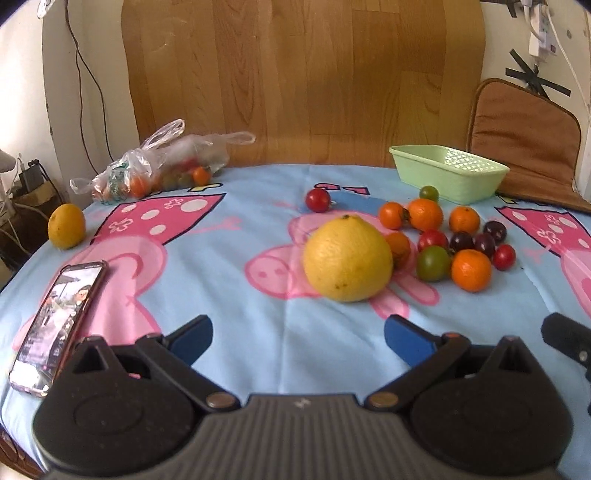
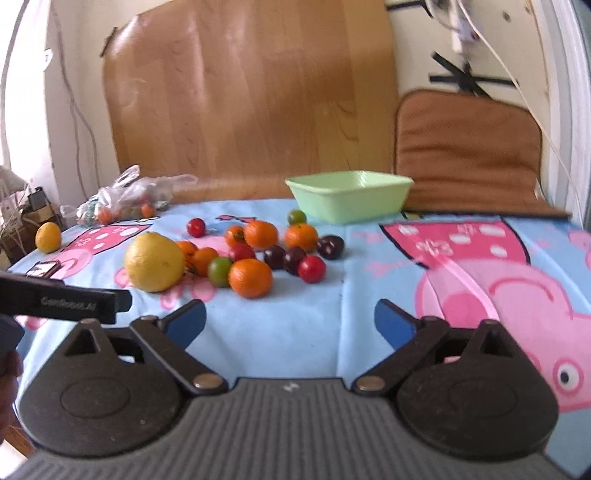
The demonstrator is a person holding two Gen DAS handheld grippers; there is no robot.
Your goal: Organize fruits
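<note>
Ahead of you a wood-grain board (image 1: 303, 77) leans on the pale wall (image 1: 22, 92); a brown cushion (image 1: 524, 136) stands right.

Pretty clearly someone's home, not a lab or shop. The table is covered with a light blue cartoon pig tablecloth (image 2: 295, 325), the kind of kid's print you'd only see in a house. At the far right a brown padded cushion (image 2: 469, 147) leans against the wall, and a wood-grain board (image 1: 303, 74) is propped up behind the table. A thin plastic grocery bag (image 1: 159, 162) of produce sits at the far left, a phone (image 1: 59, 325) lies near the left edge with its screen lit, and cables and a power strip (image 1: 541, 33) hang on the plain wall.
</note>
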